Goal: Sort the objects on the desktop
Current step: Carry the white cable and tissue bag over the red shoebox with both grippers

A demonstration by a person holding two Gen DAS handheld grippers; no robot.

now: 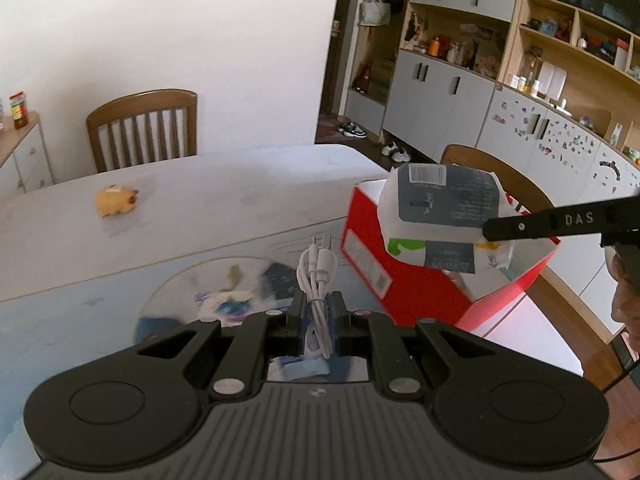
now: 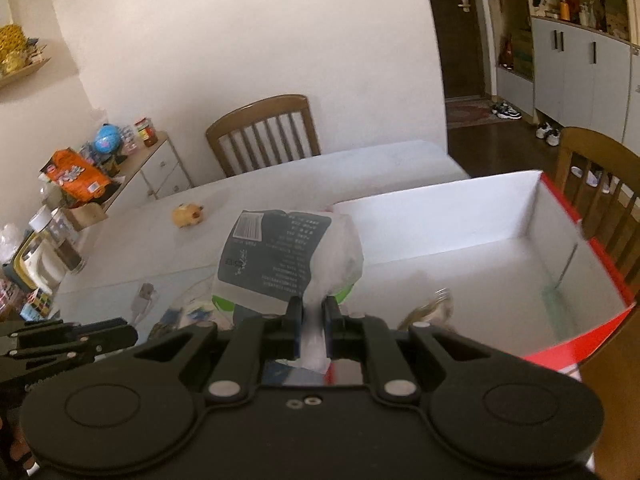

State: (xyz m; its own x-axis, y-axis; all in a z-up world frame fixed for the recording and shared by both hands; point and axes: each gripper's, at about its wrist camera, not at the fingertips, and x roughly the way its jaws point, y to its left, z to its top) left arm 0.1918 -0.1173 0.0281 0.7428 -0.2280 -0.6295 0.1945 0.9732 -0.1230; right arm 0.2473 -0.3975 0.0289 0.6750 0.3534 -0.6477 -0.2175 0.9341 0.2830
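Between our left gripper's (image 1: 317, 312) closed fingers we pinch a coiled white USB cable (image 1: 316, 280) above the table (image 1: 200, 200). Our right gripper (image 2: 312, 320) clamps a tissue pack (image 2: 280, 256) at the near-left rim of the red box (image 2: 600, 344); a yellow toy (image 1: 116, 200) lies far left.

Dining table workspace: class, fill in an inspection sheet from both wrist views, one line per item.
Surface: white table, blue printed mat near edge.
Job's things: tissue pack held over red box; yellow toy on table.
Clutter: nothing seen on table.
Grippers: left gripper jaws shut on cable; right gripper jaws shut on tissue pack.
Cables: white cable, bundled.
Surroundings: wooden chairs, cabinets, shelves.
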